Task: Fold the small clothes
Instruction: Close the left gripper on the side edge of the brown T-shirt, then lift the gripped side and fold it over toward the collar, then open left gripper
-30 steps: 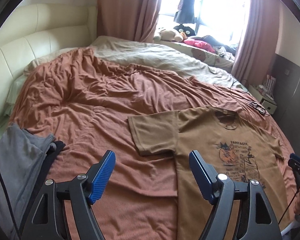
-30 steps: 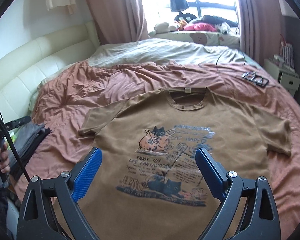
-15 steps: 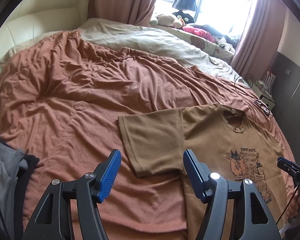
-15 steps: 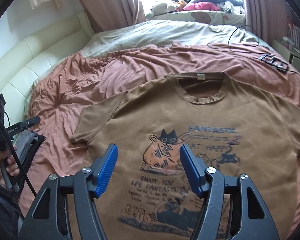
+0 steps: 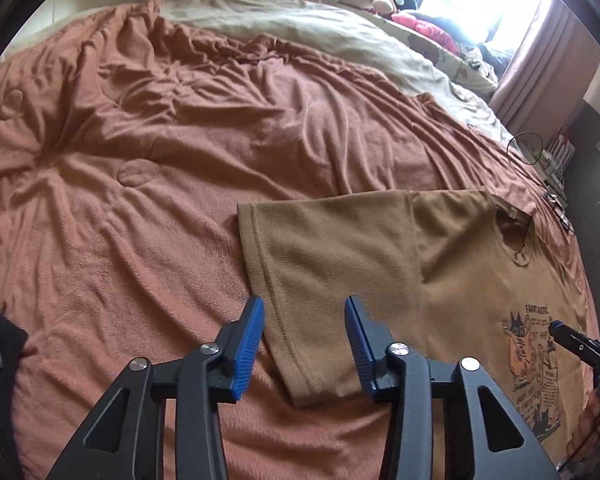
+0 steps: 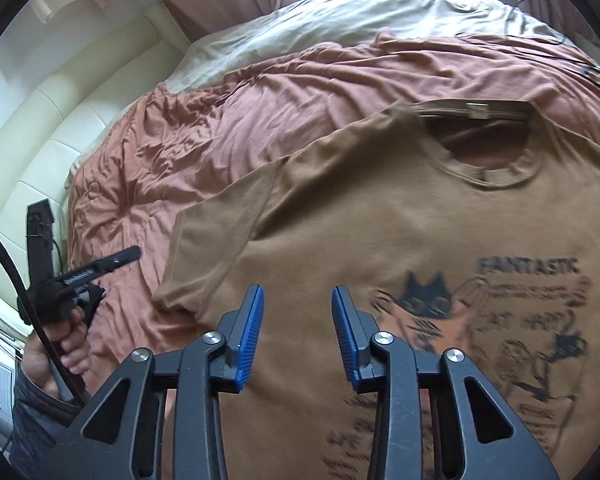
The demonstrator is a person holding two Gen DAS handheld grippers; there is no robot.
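Left wrist view: my left tongs (image 5: 304, 344) hang over the sleeve hem of the T-shirt (image 5: 460, 280), which lies flat, print up, on the blanket (image 5: 180, 140) near the bed's near edge. The jaws have just been narrowing, apart, nothing pinched.

Right wrist view: my right tongs (image 6: 298, 334) hover above the T-shirt's (image 6: 380, 220) chest, beside the cat print; jaws also just narrowing, gripping nothing.
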